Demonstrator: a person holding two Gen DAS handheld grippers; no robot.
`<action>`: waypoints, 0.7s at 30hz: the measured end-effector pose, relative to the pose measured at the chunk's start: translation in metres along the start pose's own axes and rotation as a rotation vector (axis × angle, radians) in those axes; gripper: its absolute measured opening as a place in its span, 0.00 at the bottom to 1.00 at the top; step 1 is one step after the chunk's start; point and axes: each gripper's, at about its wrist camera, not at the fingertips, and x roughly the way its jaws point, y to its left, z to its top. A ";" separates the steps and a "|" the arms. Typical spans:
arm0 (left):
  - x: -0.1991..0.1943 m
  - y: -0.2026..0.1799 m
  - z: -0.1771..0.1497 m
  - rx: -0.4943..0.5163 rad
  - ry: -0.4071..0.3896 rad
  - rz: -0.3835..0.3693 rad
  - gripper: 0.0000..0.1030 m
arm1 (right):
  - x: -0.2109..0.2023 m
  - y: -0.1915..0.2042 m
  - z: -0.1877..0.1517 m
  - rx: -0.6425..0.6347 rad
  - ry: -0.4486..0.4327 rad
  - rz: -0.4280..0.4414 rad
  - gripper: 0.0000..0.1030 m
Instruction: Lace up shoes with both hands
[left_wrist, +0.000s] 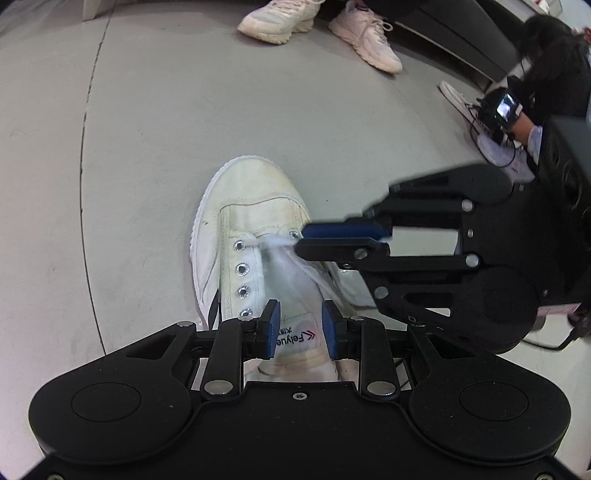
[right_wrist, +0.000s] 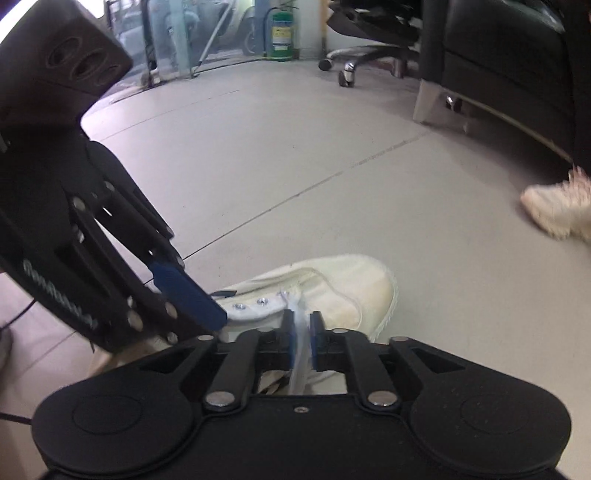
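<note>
A white canvas shoe (left_wrist: 251, 236) stands on the grey floor (left_wrist: 147, 147), toe pointing away in the left wrist view. Its left row of metal eyelets (left_wrist: 242, 269) is bare, and a white lace (left_wrist: 280, 258) runs from the farthest eyelets down over the tongue (left_wrist: 299, 338), blurred.

The left tongs (left_wrist: 300, 328) hover low over the shoe's near end, jaws partly apart on either side of the labelled tongue. Whether the blue pads touch it cannot be told.

The right tongs (right_wrist: 302, 332) come in from the right of the shoe, tips at the farthest eyelets. In the right wrist view the jaws stand narrow with the lace running between the pads (right_wrist: 289, 334); a thin gap shows on each side, so they are not pressing it.

Far off, a person's pale trainers (left_wrist: 317, 26) rest on the floor, and an office chair base (right_wrist: 354, 62) stands beyond.
</note>
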 end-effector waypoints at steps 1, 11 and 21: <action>0.000 0.000 -0.001 0.002 -0.001 0.002 0.23 | 0.003 0.002 0.001 -0.024 0.012 0.006 0.14; -0.009 0.000 0.000 0.016 -0.049 -0.012 0.24 | -0.001 -0.020 0.012 0.101 0.017 0.023 0.01; 0.011 -0.007 0.025 0.012 -0.016 -0.058 0.26 | -0.028 -0.009 -0.013 -0.054 0.095 -0.025 0.01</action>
